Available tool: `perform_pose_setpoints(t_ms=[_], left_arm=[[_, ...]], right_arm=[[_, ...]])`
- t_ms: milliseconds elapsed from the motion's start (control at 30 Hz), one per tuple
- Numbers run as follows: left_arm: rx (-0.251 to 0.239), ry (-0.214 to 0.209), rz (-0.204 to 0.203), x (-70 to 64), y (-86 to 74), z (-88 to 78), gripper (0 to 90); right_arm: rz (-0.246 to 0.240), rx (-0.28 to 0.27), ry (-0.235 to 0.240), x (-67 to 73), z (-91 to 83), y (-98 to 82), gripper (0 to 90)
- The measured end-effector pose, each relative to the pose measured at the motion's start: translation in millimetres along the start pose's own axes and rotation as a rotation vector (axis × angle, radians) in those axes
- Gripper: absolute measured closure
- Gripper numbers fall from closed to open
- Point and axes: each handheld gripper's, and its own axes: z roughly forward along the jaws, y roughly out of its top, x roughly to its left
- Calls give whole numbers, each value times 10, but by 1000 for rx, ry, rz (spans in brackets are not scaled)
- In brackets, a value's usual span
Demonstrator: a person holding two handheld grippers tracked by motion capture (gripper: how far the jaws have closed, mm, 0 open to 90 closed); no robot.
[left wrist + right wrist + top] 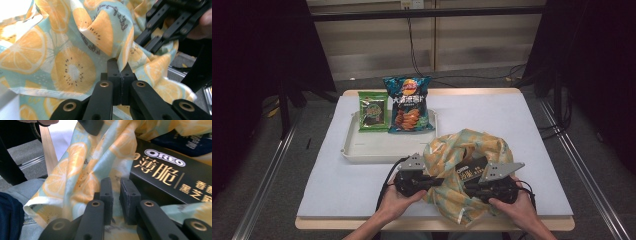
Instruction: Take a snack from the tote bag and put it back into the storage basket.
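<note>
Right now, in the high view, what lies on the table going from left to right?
White tray -> green snack packet -> blue chip bag -> left tongs -> fruit-print cloth bag -> right tongs.

left tongs (120, 67): jaws pressed together | right tongs (117, 185): jaws slightly parted

- Cloth bag (464, 150), lower centre of the high view: pale blue-green, printed with orange citrus slices.
- Box (172, 180): black with gold characters.
- Chip bag (408, 104): blue.
- Small packet (373, 111): green.
- Tray (362, 150): cream white.
- Tabletop (492, 112): white.
</note>
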Motion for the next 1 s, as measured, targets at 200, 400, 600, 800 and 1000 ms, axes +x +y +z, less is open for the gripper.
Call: perform_pose_setpoints(t_ms=[200,400,600,800,1000], left_arm=[[40,41,-2,40,-156,-131,900],[89,72,-9,107,-284,-277,900],[113,103,-53,216,-424,-383,900],[148,90,-97,298,-543,-280,900],[60,33,-94,271,-472,-319,825]], right_arm=[[26,-39,-47,-38,-132,-24,702],[51,-53,-95,-92,-253,-90,644],[61,-39,-108,-102,-267,-122,602],[75,-37,-133,-144,-293,-137,578],[78,-69,-145,-153,-345,-120,538]])
